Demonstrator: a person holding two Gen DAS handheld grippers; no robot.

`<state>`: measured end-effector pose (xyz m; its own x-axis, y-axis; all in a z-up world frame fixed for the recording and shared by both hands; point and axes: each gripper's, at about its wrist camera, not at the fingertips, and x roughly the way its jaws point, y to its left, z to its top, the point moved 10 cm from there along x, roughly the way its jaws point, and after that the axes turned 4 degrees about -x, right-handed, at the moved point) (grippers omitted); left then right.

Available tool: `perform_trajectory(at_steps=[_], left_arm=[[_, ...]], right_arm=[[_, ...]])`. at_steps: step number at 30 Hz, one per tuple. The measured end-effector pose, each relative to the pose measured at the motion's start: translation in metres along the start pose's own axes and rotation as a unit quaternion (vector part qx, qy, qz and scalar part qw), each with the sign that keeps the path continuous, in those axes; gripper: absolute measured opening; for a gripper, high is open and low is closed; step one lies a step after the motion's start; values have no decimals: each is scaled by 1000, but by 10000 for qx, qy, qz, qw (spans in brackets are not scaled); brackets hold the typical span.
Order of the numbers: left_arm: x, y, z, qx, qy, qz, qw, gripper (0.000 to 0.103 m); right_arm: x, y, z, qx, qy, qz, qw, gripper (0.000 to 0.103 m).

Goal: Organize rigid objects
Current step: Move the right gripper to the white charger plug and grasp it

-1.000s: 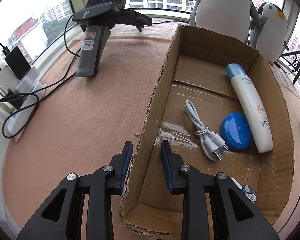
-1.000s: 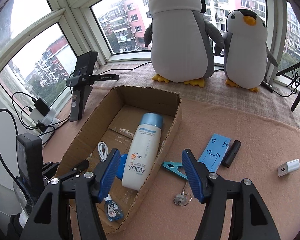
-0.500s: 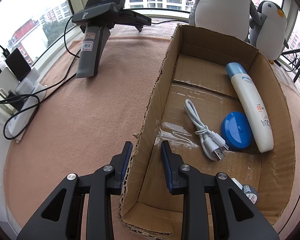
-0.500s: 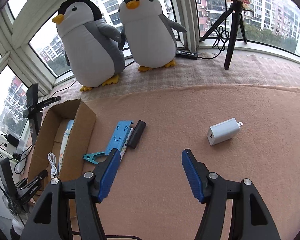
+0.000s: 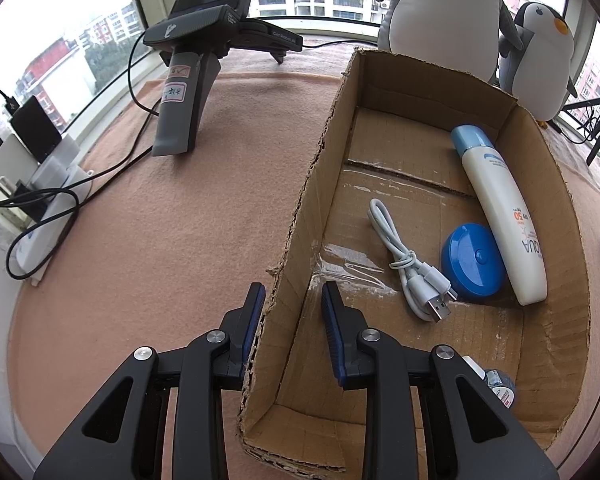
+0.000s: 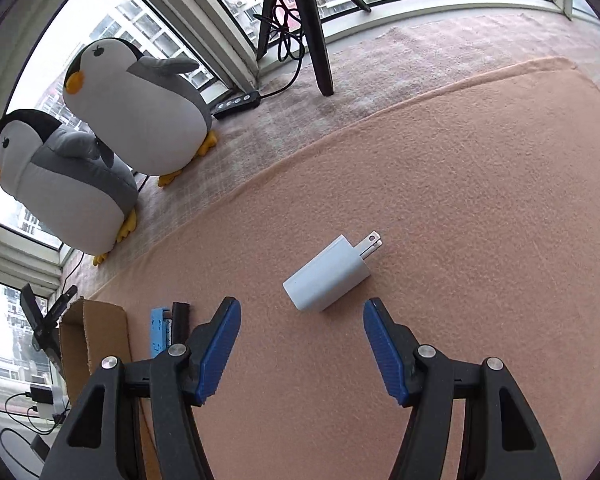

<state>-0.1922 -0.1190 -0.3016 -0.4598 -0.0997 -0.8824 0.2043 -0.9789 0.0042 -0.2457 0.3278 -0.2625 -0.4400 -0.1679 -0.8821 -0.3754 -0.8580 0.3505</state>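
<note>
Left hand-held gripper point(image 5: 293, 308) is clamped on the cardboard box point(image 5: 300, 216) wall. Right hand-held gripper point(image 6: 300, 334) is released, jaws apart, just short of the white charger point(image 6: 326, 276) lying on the desk point(image 6: 480, 208)

2 penguins point(image 6: 140, 120), 1 charger point(image 6: 326, 276), 1 box point(image 5: 560, 200), 1 cable point(image 5: 404, 260).

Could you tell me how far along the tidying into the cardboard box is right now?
Done: sunscreen bottle, blue round case and white cable lie in the box, whose wall the left tool clamps. In hand: the open right tool approaches the white charger. Left: blue holder.
</note>
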Motion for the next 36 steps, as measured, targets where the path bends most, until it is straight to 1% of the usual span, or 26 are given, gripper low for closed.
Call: perform_trajectory(at_steps=[6, 9, 18, 20, 21, 23, 27, 32, 36], left_arm=[[0, 0, 0, -4, 0, -9, 10000, 26], [0, 0, 0, -5, 1, -8, 10000, 26], [0, -1, 1, -6, -4, -6, 10000, 26], [0, -1, 0, -7, -5, -5, 10000, 26], [0, 0, 0, -3, -5, -4, 10000, 26], [0, 0, 0, 3, -7, -2, 10000, 26], [0, -1, 1, 3, -8, -2, 10000, 26], [0, -1, 1, -1, -7, -5, 10000, 26], [0, -1, 1, 2, -14, 6, 10000, 26]], right_arm=[[21, -5, 7, 312, 210, -26, 9993, 60], [26, -6, 10, 396, 216, -74, 9990, 60], [38, -11, 11, 362, 367, -311, 9982, 59], [41, -11, 9, 274, 432, -365, 9980, 53], [42, -11, 7, 229, 459, -388, 9979, 52], [41, -13, 6, 162, 439, -450, 9979, 46], [40, -16, 7, 181, 449, -438, 9979, 41], [39, -22, 6, 31, 511, -572, 9971, 28], [36, -27, 7, -155, 537, -693, 9960, 28]])
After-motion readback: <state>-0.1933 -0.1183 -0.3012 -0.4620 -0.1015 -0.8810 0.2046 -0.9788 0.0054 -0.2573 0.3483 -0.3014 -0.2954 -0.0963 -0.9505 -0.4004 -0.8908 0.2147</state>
